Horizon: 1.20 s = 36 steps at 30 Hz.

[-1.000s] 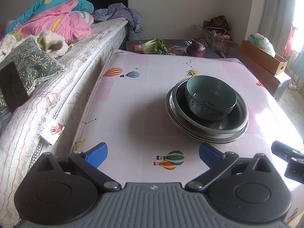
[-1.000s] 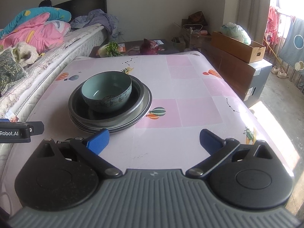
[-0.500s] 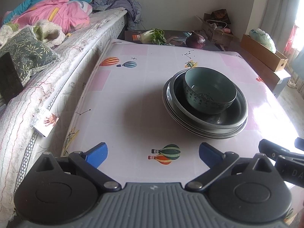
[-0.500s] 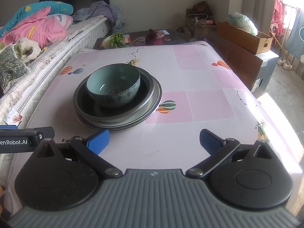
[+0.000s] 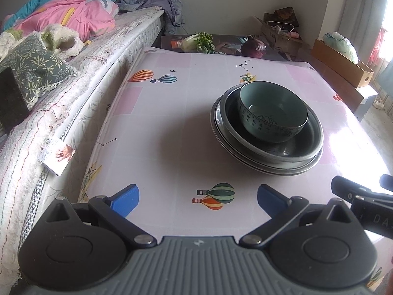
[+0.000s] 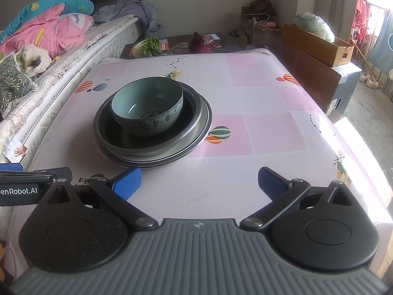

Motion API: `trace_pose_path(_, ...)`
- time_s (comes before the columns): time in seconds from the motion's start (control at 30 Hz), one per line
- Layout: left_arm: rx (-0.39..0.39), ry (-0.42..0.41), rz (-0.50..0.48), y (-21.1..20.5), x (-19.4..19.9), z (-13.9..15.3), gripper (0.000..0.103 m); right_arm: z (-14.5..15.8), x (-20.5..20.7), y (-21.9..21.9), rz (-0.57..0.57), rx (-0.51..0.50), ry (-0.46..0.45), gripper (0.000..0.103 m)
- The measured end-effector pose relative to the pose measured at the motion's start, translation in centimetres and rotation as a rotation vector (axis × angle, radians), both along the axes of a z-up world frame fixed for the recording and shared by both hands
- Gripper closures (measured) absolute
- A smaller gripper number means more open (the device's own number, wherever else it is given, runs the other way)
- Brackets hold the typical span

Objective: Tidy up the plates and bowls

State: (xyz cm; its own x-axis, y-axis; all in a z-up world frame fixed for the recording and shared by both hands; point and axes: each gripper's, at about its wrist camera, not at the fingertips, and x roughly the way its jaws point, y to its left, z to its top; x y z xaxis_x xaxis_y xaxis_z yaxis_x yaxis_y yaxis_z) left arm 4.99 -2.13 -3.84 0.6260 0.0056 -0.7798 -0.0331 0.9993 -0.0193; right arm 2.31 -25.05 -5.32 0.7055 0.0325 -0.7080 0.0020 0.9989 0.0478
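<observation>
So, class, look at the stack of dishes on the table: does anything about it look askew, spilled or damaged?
Slightly askew, yes. The teal bowl sits off-centre in the dark plates, and the plate rims are not lined up, so lower edges peek out on one side. Nothing looks spilled or broken.

Desk (image 5: 172, 127) covered in pink-and-white checked cloth printed with hot-air balloons. Bed (image 5: 81, 56) runs along its left side, touching, with pink and blue quilt (image 5: 68, 12), green leaf-print pillow (image 5: 32, 66), grey clothes (image 6: 130, 7). Beyond the far edge: leafy cabbage (image 5: 199, 43), purple cabbage (image 5: 253, 47). Right side: open cardboard box (image 6: 316, 40) holding a plastic bag (image 6: 314, 23).
</observation>
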Motion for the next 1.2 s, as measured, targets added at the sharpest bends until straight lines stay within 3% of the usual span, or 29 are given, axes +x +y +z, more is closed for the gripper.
trace_pose_path(1.2, 0.012, 0.044, -0.031, -0.77, -0.3, -0.88, 0.0, -0.68, 0.41, -0.12, -0.003, -0.008, 0.045, 0.001)
